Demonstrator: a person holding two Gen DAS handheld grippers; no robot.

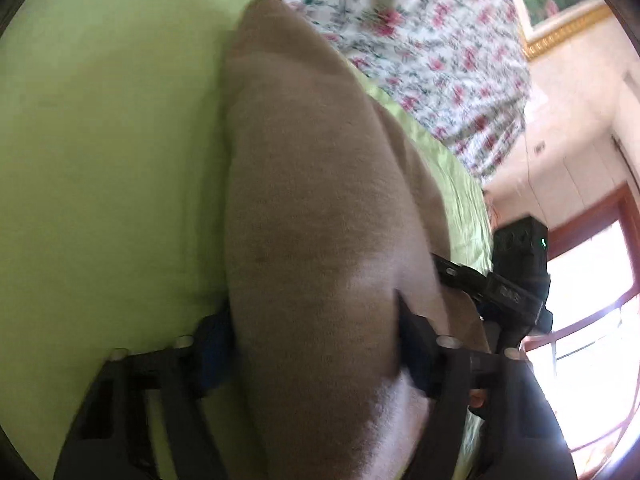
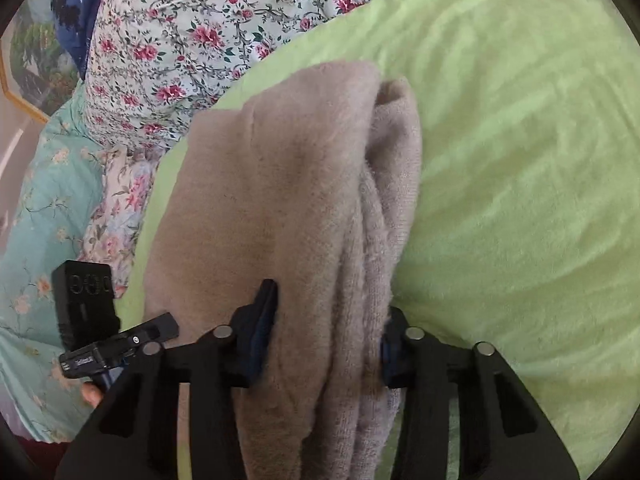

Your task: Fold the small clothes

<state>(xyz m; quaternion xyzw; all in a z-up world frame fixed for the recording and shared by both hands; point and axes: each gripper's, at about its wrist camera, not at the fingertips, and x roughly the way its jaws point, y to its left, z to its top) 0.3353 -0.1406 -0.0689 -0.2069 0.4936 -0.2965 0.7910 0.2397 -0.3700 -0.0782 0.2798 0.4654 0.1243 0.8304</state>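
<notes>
One beige garment [image 2: 280, 200], two grippers [image 2: 324, 344] (both clamped)

A lime-green blanket [image 2: 520, 140] is covering the bed, a rose-print quilt [image 2: 180, 32] bunching behind it beside teal floral bedding [image 2: 48, 208]. Daylight is pouring through a wood-framed window [image 1: 592, 300], washing the pale wall [image 1: 560, 128], where a gilt-framed picture [image 1: 560, 4] is hanging.

You are getting bright daylight; the window [image 1: 592, 304] is blowing out to white glare in your left view. That view is smearing with motion blur, while your right view is staying sharper. Fisheye edges are bending and darkening.
</notes>
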